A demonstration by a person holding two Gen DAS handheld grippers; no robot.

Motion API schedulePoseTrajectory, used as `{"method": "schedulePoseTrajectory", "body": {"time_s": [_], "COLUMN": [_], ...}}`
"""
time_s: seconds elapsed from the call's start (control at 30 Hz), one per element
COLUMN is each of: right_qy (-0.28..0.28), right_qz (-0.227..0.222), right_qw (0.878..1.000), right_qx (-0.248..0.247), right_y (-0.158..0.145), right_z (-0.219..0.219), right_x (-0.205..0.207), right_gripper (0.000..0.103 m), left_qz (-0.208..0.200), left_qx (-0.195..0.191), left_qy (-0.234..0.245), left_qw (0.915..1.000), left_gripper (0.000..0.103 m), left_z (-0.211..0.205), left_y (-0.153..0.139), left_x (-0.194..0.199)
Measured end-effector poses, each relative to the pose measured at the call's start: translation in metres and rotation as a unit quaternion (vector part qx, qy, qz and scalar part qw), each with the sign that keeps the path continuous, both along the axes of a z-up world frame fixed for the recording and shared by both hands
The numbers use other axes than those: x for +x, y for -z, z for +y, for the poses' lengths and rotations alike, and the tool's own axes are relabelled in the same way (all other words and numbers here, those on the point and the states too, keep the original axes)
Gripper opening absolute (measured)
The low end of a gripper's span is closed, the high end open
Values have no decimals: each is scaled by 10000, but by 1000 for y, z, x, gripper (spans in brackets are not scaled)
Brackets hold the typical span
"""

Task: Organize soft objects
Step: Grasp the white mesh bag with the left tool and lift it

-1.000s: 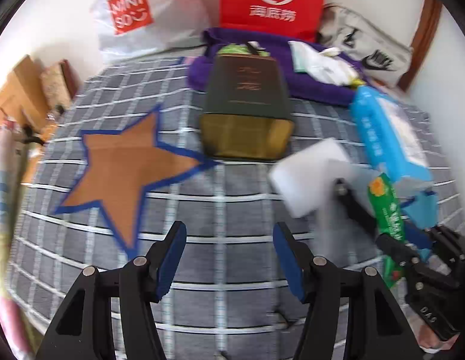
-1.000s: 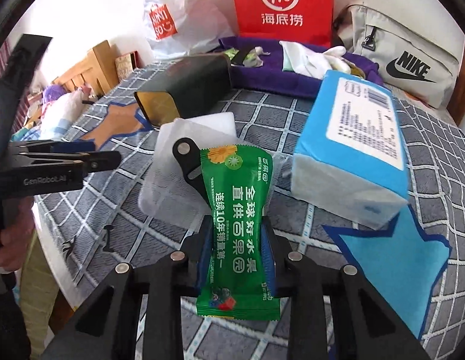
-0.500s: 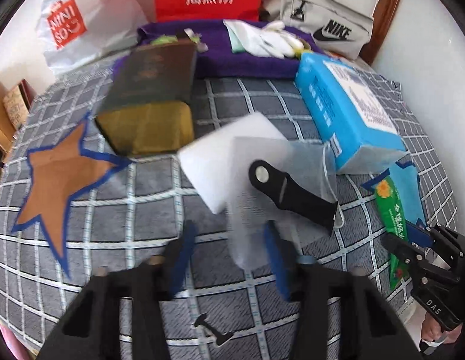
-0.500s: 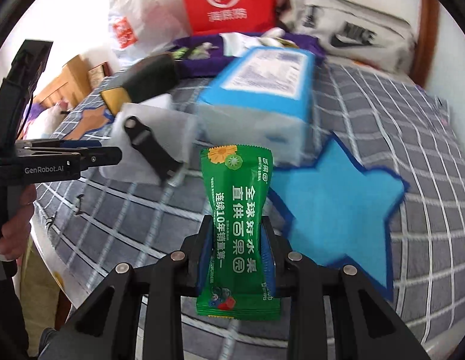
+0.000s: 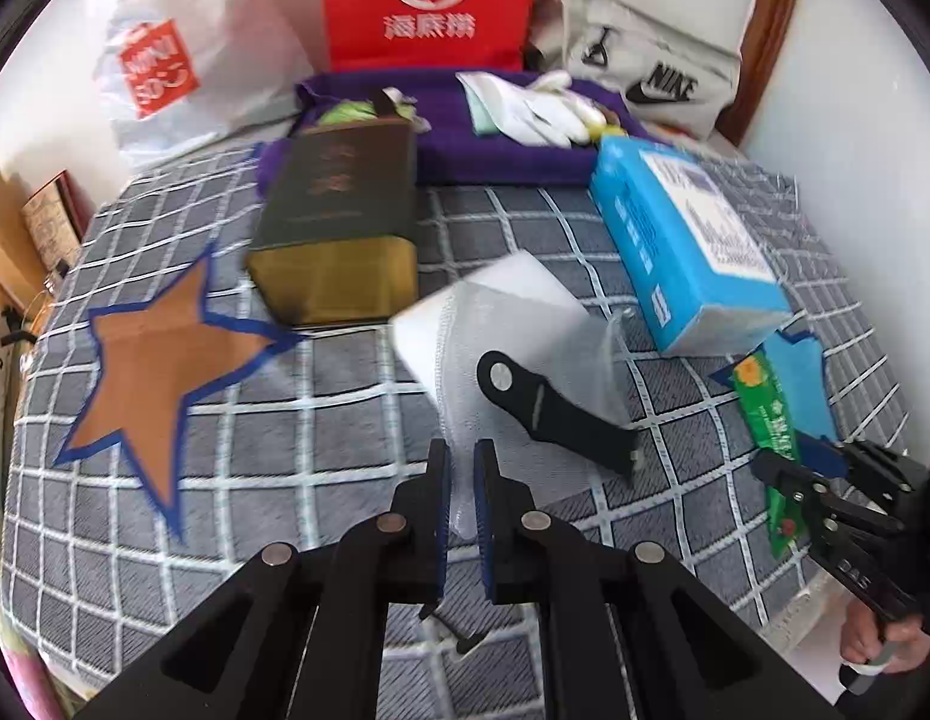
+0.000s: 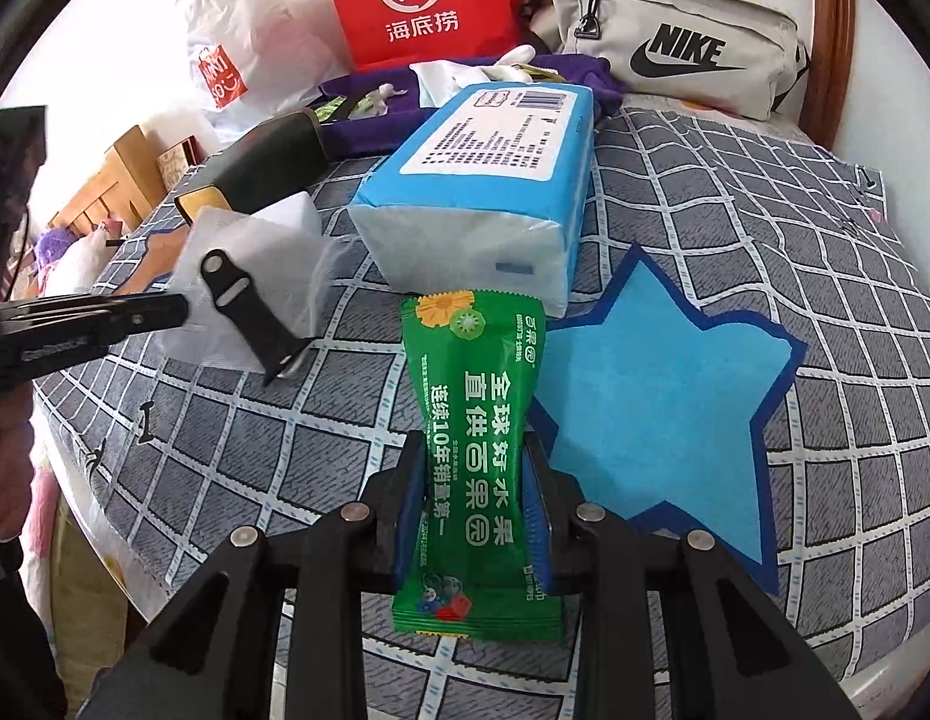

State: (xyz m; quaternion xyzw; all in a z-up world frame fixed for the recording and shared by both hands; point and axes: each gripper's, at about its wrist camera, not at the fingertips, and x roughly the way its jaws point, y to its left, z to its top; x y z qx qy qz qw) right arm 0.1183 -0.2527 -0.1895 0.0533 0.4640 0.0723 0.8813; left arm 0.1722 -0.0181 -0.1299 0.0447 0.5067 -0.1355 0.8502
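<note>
Left wrist view, left to right. An orange star patch (image 5: 159,360) with a blue border lies on the grey checked bed cover (image 5: 321,420). Beyond it a dark green box (image 5: 339,234) lies on its side, its gold end facing the camera. The left tool (image 5: 462,480) sits low at centre, its blue-padded jaws drawn nearly together on the near edge of a translucent white mesh pouch (image 5: 525,354); inside the pouch a black strap piece (image 5: 549,408) with a round metal stud shows through. Just right of the pouch lies a blue tissue pack (image 5: 687,252), label side up. At the right edge the right tool (image 5: 789,480) pinches a green snack packet (image 5: 771,426).

Right wrist view, left to right. The left tool (image 6: 177,312) reaches in from the left edge and meets the mesh pouch (image 6: 255,276), which rests on the bed cover (image 6: 765,192) near the front of the green box (image 6: 267,168). The blue tissue pack (image 6: 489,180) lies at centre. The right tool (image 6: 477,492) is closed on the waist of the green snack packet (image 6: 477,438), held upright above the bed, its top edge overlapping the tissue pack in view. A blue star patch (image 6: 657,396) lies flat just to the right. At the back stand a red paper bag (image 6: 417,0) and a grey Nike bag (image 6: 675,36), with a purple cloth (image 6: 369,114) in front of them.
</note>
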Motion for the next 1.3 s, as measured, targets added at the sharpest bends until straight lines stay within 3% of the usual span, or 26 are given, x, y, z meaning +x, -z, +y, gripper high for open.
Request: {"method": "schedulePoseTrajectory", "body": {"time_s": [0.1, 0.27, 0.47, 0.6, 0.67, 0.8, 0.97, 1.13, 1.3], "right_qy": [-1, -23, -41, -63, -68, -75, -81, -94, -131], "right_qz": [26, 36, 48, 66, 71, 79, 96, 82, 61], "right_qw": [10000, 10000, 10000, 10000, 10000, 9999, 9999, 9999, 9999], "right_qx": [2, -26, 26, -11, -9, -27, -42, -63, -81], "right_y": [0, 0, 0, 0, 0, 1, 1, 2, 2], "right_z": [2, 4, 4, 5, 5, 5, 6, 5, 5], "right_x": [1, 0, -2, -1, 0, 1, 3, 7, 9], "right_gripper": [30, 30, 30, 30, 30, 30, 30, 31, 31], "left_qz": [-31, -66, 171, 402, 416, 440, 413, 541, 258], "left_qx": [-148, 160, 368, 368, 328, 41, 165, 453, 530], "left_qy": [-180, -608, -1112, -1043, -993, -901, -823, -780, -873], "left_qw": [9997, 9980, 9930, 9930, 9936, 9949, 9956, 9945, 9944], "left_gripper": [8, 8, 8, 10, 16, 59, 70, 72, 72], "left_z": [23, 62, 105, 110, 108, 100, 79, 59, 50], "left_y": [-13, -20, -3, 10, 13, 19, 25, 40, 42], "left_x": [-6, -14, -16, -14, -14, -8, 3, 18, 22]}}
